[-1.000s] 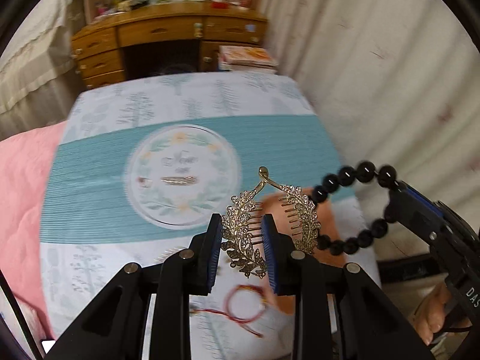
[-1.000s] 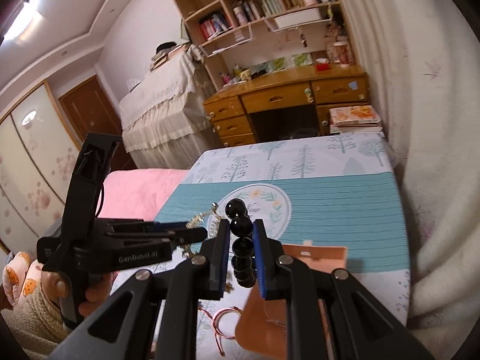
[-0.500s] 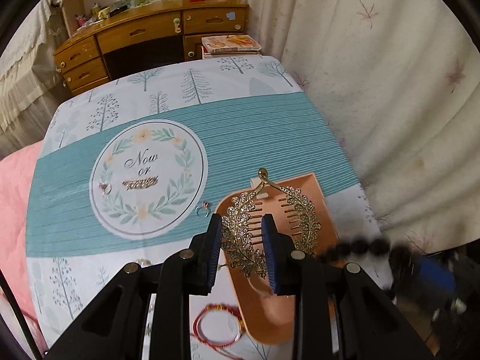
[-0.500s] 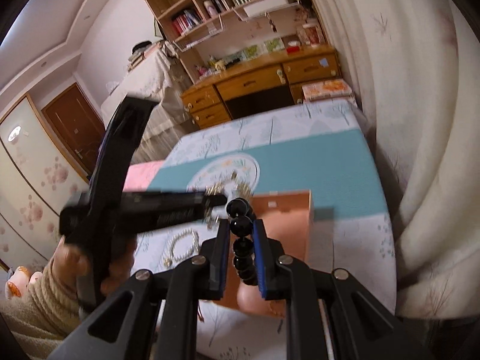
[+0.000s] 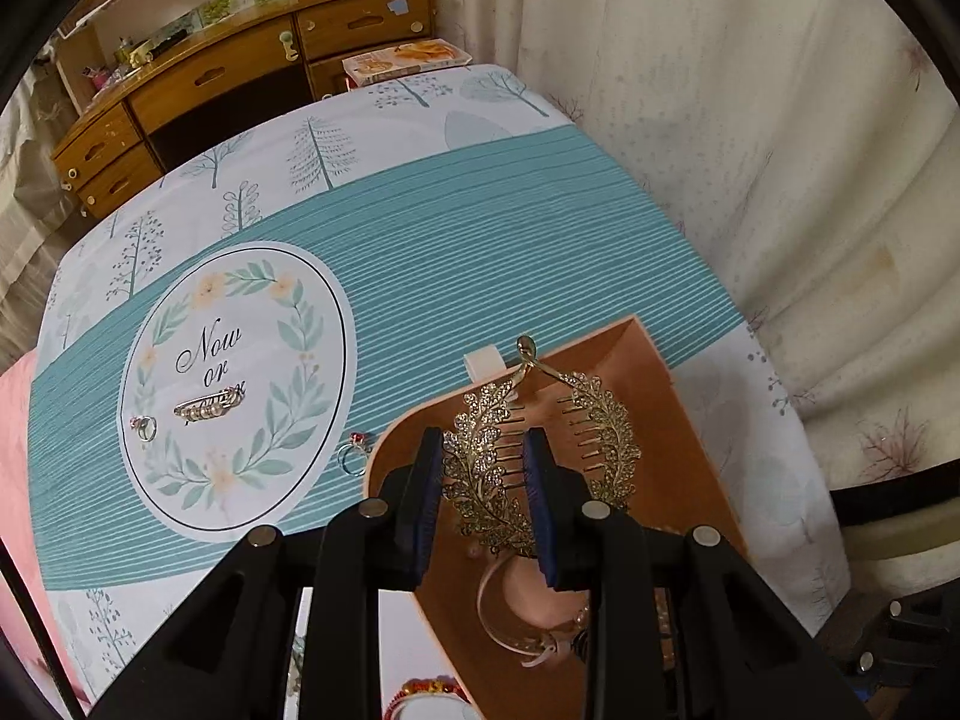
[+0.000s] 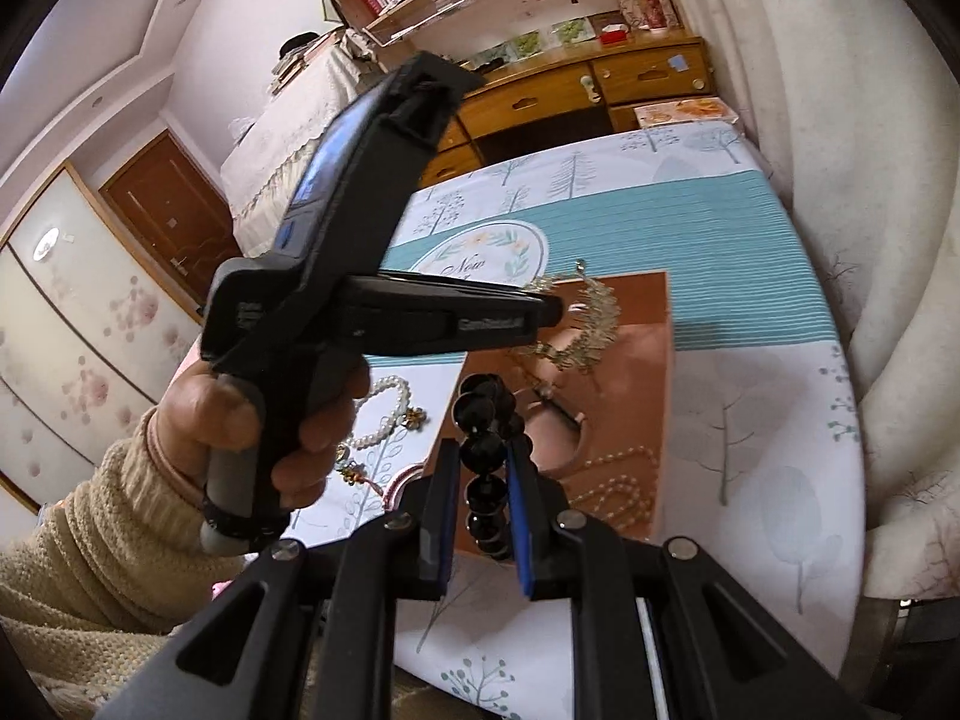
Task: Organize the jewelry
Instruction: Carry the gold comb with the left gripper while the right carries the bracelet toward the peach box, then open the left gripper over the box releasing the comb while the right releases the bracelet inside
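My left gripper (image 5: 483, 456) is shut on a gold leaf hair comb (image 5: 480, 468) and holds it above the orange tray (image 5: 678, 456). The comb also shows in the right wrist view (image 6: 591, 324) over the tray (image 6: 636, 396), beside the left gripper (image 6: 555, 315). My right gripper (image 6: 480, 468) is shut on a black bead bracelet (image 6: 483, 450) above the tray's near left edge. The tray holds a pink bangle (image 5: 501, 612) and a pearl chain (image 6: 618, 489).
On the tablecloth (image 5: 480, 240) lie a gold clip (image 5: 210, 407), two rings (image 5: 144, 427) (image 5: 351, 456), a red bracelet (image 5: 426, 690) and a pearl bracelet (image 6: 384, 414). A curtain (image 5: 750, 120) hangs on the right. A wooden desk (image 5: 240, 60) stands behind.
Both grippers have moved over the tray with their pieces still held. The left gripper has come lower and nearer the tray. The right gripper has left the left wrist view.
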`<state>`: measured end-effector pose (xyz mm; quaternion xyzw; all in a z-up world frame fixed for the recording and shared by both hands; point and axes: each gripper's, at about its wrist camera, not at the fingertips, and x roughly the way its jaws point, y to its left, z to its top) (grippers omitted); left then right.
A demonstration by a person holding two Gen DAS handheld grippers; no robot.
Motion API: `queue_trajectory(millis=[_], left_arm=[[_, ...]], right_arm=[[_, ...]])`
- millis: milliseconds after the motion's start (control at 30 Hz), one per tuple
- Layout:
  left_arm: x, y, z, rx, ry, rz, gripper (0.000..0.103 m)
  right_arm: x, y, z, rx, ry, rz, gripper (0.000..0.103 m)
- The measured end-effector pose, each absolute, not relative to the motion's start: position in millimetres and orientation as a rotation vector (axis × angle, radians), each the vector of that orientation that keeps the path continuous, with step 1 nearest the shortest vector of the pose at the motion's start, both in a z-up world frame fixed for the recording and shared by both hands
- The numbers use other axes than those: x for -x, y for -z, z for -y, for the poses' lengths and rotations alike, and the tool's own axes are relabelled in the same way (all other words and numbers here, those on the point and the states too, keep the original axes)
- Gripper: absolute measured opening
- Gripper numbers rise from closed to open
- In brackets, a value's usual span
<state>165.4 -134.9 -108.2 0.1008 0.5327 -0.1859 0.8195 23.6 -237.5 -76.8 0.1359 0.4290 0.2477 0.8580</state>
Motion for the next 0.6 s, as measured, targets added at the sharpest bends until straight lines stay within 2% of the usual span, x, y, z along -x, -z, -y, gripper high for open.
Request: queue_trajectory(millis=[300,467,500,533,600], left_arm=[[-158,122,147,-0.347,0.511,-1.121,0.025],[-158,127,154,-0.397,0.544,-1.094,0.027],[-159,128,154,-0.397,0.539,-1.091,0.035],[-159,127,153,-0.388,0.536,-1.091,0.047],[-160,123,149,-0.362,0.526,-1.08,0.059]], right_arm=[[-23,74,225,-0.274,-0.615,-0.872,0.015],[-28,86,228,-0.237,-0.492,-0.912,0.016],[-30,89,231,-0.243,-0.474,-0.92,0.016],[-32,91,235,-0.261,-0.453,-0.928,0.016],[-34,94,242,-0.287,-0.423,-0.934,0.016]])
